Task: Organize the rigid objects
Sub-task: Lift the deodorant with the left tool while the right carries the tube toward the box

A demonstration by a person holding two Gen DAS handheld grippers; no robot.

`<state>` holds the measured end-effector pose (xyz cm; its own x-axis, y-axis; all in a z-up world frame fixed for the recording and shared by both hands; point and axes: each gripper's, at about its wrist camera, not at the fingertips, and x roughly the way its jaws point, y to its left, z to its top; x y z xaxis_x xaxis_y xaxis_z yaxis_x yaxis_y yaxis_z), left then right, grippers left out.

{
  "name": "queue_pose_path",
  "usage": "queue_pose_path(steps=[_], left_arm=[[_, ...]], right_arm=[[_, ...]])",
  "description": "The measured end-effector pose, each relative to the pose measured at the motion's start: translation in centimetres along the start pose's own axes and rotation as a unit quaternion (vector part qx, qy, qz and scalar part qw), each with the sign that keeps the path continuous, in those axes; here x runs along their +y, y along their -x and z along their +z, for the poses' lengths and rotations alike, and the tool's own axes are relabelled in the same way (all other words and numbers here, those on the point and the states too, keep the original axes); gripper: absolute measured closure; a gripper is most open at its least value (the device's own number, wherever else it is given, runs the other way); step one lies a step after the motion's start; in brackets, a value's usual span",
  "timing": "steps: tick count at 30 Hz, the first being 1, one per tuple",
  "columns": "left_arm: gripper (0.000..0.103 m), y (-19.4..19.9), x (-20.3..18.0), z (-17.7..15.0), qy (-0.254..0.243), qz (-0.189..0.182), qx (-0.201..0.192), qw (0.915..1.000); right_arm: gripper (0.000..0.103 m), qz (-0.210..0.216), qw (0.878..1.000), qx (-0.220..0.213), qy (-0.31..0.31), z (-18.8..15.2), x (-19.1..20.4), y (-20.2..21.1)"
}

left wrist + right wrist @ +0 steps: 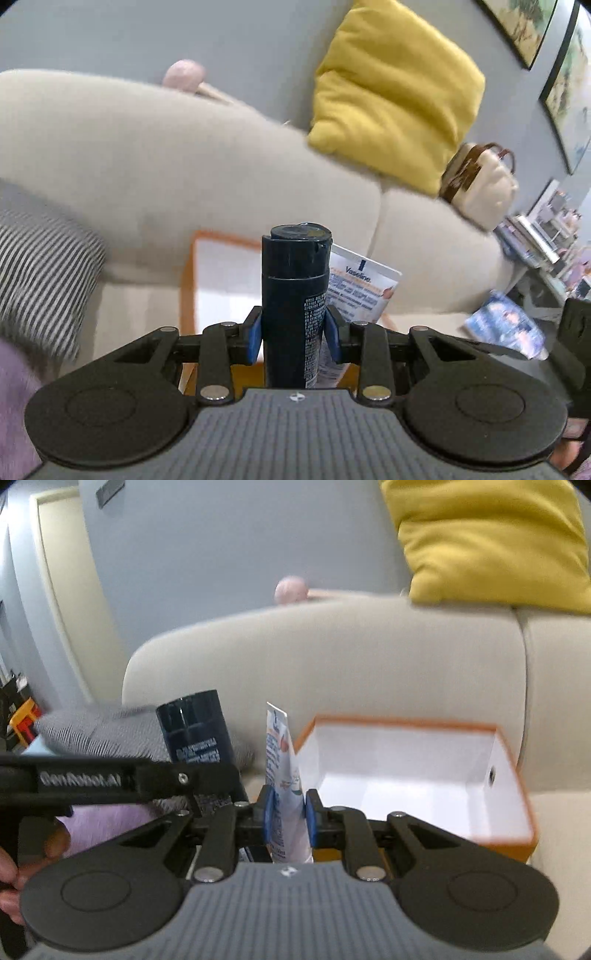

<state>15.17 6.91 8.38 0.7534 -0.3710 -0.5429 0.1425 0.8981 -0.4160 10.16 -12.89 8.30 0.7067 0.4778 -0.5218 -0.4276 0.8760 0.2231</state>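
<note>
Pads of the left gripper [294, 334] clamp a dark bottle [293, 295] low on its body, so it stands upright between them with its flip cap on top. The right gripper [288, 818] is likewise clenched, on a flat Vaseline tube [282, 775] held upright by its lower part, crimped end up. Both things hang in the air side by side, close together, over the front edge of the sofa [147, 166]. Just beyond the tube, on the sofa seat, sits an open box [517, 775] with an orange rim and white inside; what shows of its inside holds nothing, though its near corner is hidden behind the gripper. Risk, as I judge it, lies mostly in how close the two loads ride: a sideways nudge could knock tube against bottle and twist either in its pads. The tube is soft-sided and could slip or fold under the squeeze. The bottle, gripped low, could tip if swung fast. Lowered carelessly, either could catch the box's near wall and shove the light box along the soft seat. A yellow cushion [395, 92] leans on the sofa back, well apart.
</note>
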Motion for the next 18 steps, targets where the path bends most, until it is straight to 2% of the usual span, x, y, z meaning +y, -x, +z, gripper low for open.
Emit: queue_pose_path(steps=[4,8,15,18], left_arm=[[0.064,-2.5,-0.6,3.4,-0.022,-0.012,0.015,0.9996],[0.064,-5.8,0.5,5.2,-0.019,-0.019,0.050,0.9984],[0.064,-13.2,5.1,5.1,0.011,-0.032,0.146,0.9888],[0.064,-15.8,5.8,4.7,0.000,-0.007,0.181,0.9835]], right_arm=[[0.085,-0.008,1.000,-0.015,-0.001,3.2,-1.7,-1.4],[0.085,-0.019,1.000,0.000,-0.017,4.8,-3.8,-4.5],[0.085,-0.024,0.996,0.077,-0.038,3.8,-7.2,-11.7],[0.085,-0.020,0.992,0.112,-0.055,2.8,-8.7,-14.6]])
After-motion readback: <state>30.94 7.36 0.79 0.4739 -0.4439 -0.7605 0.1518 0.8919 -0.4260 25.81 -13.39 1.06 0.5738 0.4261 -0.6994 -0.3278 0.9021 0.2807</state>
